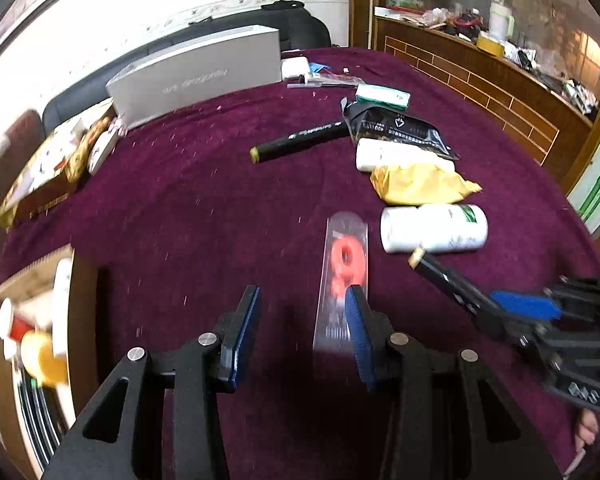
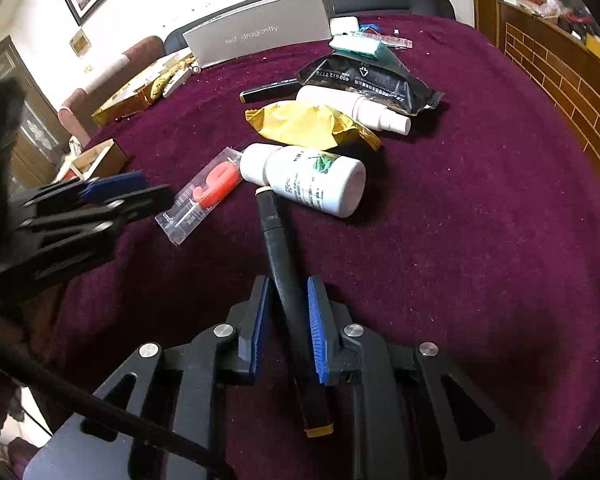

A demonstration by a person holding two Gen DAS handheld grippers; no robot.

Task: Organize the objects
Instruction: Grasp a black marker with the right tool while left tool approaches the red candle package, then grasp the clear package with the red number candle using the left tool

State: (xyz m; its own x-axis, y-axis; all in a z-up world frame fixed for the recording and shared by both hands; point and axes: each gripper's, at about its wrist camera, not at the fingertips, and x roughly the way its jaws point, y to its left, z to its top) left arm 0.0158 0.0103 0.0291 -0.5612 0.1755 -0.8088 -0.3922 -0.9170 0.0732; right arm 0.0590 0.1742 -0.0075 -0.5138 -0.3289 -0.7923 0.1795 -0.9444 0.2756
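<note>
Black marker [image 2: 286,276], a slim cylinder with a cream cap at its far end and a yellow band at its near end, clamped between the blue pads of the right gripper [image 2: 288,328] above the purple tablecloth [image 2: 480,240]. Its cream tip lies just beside a white bottle [image 2: 312,180] lying on its side. Left gripper [image 1: 304,332] spread wide, holding nothing, over a clear packet with an orange piece [image 1: 344,268]. Beyond: yellow bag [image 2: 304,124], second black marker [image 1: 300,140].
</note>
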